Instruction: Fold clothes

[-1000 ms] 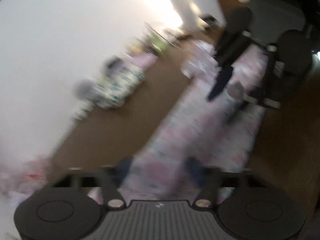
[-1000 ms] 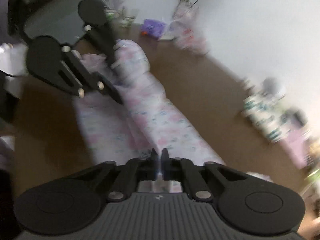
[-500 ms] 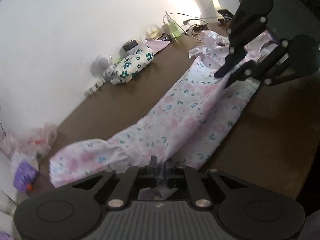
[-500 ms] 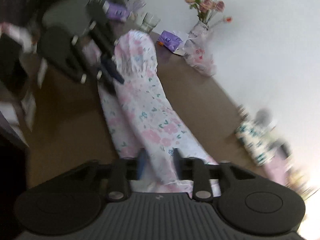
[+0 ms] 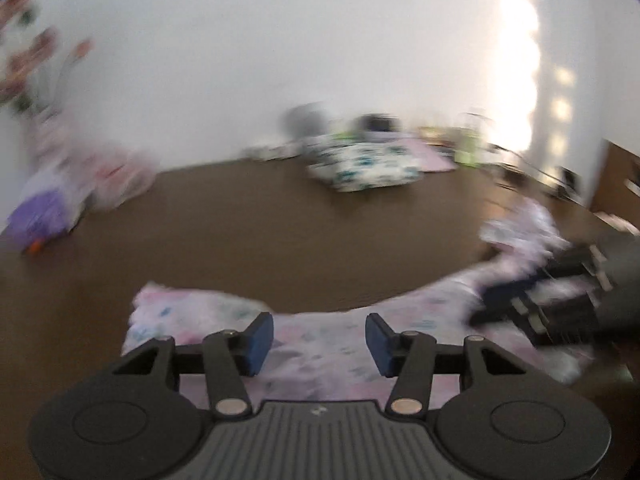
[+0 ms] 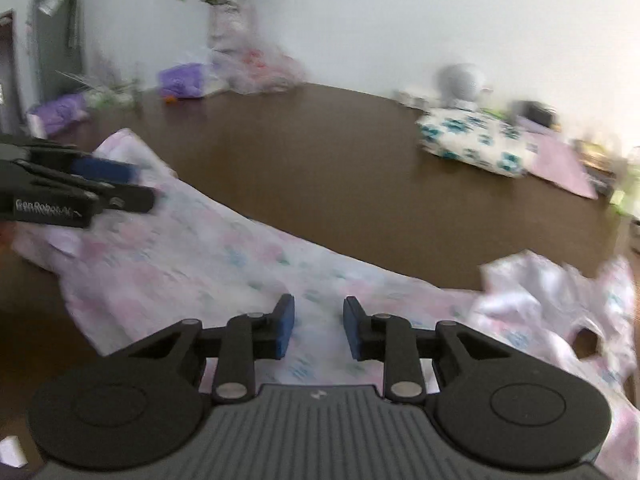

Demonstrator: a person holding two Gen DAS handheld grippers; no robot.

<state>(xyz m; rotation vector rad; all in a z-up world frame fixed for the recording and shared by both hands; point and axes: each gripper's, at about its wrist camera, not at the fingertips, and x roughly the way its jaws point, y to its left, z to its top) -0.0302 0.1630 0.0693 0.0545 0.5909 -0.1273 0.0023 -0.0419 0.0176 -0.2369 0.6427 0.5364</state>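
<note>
Jaws of left gripper (image 5: 319, 339) opening, of right gripper (image 6: 317, 327) closing, both apart over pink floral garment (image 6: 192, 256) on counter (image 6: 340, 160); mid-fold, seemingly regrasping an edge next.

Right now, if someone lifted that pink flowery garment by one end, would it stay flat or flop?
Probably flop: the pink floral garment lies rumpled, with bunched folds at one end. It likely weighs little, being thin cloth. It may slide easily on the smooth brown table.
</note>
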